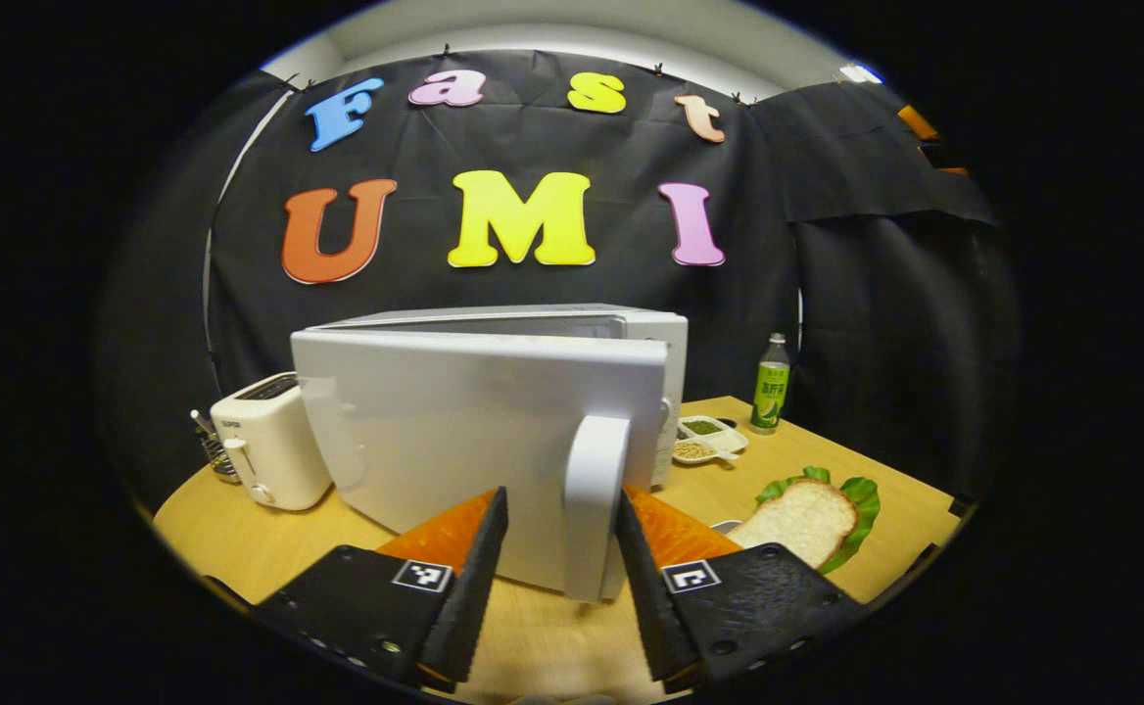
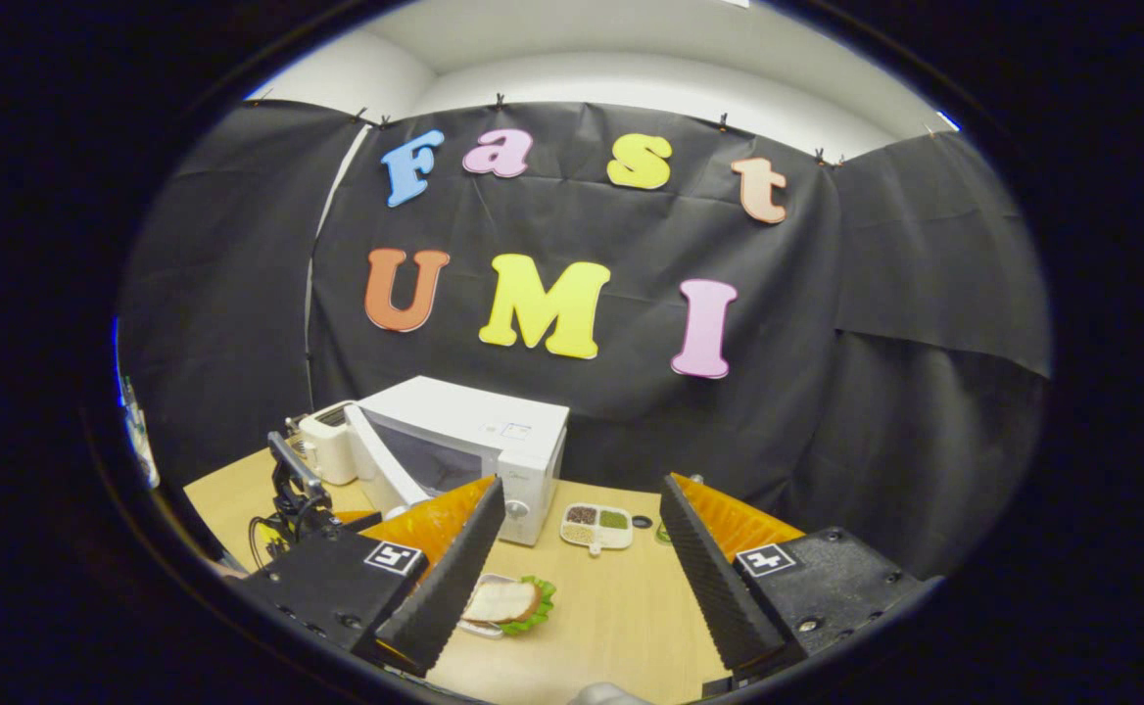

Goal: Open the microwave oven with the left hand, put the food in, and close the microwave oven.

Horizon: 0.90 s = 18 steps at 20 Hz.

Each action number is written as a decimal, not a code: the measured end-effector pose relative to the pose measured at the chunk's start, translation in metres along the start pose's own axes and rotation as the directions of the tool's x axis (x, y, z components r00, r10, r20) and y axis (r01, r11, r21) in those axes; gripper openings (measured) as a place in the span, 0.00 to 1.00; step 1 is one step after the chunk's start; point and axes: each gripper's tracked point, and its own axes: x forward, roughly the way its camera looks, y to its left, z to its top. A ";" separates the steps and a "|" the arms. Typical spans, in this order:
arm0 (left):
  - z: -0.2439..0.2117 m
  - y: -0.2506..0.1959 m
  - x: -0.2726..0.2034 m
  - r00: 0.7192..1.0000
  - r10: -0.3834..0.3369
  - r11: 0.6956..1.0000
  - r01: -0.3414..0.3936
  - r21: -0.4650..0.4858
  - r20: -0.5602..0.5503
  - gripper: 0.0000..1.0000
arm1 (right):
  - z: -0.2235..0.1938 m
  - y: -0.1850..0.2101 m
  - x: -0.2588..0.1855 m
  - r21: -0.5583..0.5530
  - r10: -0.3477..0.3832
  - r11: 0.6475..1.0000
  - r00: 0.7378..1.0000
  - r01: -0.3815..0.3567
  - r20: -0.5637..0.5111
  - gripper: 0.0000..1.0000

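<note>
- You were in the opening step: the microwave oven (image 1: 533, 392) stood toward the far-left part of the table (image 1: 827, 460), its door (image 1: 474, 441) partly swung out.
- Your left gripper (image 1: 557, 548) had its jaws spread on both sides of the door handle (image 1: 594, 499), not pressing on it.
- Your right gripper (image 2: 582, 558) hung open and empty.
- The food (image 2: 505, 603), bread on a green leaf, lay near the front edge.
- Next, I judge, you needed to swing the door fully wide.

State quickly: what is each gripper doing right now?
Left gripper: open, fingers either side of the door handle, not pressing it.
Right gripper: open, holding nothing.
</note>
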 end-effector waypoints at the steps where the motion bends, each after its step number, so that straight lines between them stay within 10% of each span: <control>1: -0.003 0.009 -0.006 1.000 0.022 1.000 -0.022 -0.015 -0.008 0.84 | 0.000 0.002 0.000 -0.005 0.005 1.000 1.000 -0.005 0.002 0.96; 3: -0.006 0.011 -0.020 1.000 0.020 0.999 -0.021 -0.025 -0.023 0.98 | -0.003 0.003 -0.002 -0.020 0.008 1.000 1.000 -0.008 0.001 1.00; 18: -0.030 0.143 -0.141 0.959 0.266 0.964 -0.266 0.011 -0.099 0.98 | -0.081 0.039 0.005 0.022 0.093 0.996 0.991 -0.091 -0.098 1.00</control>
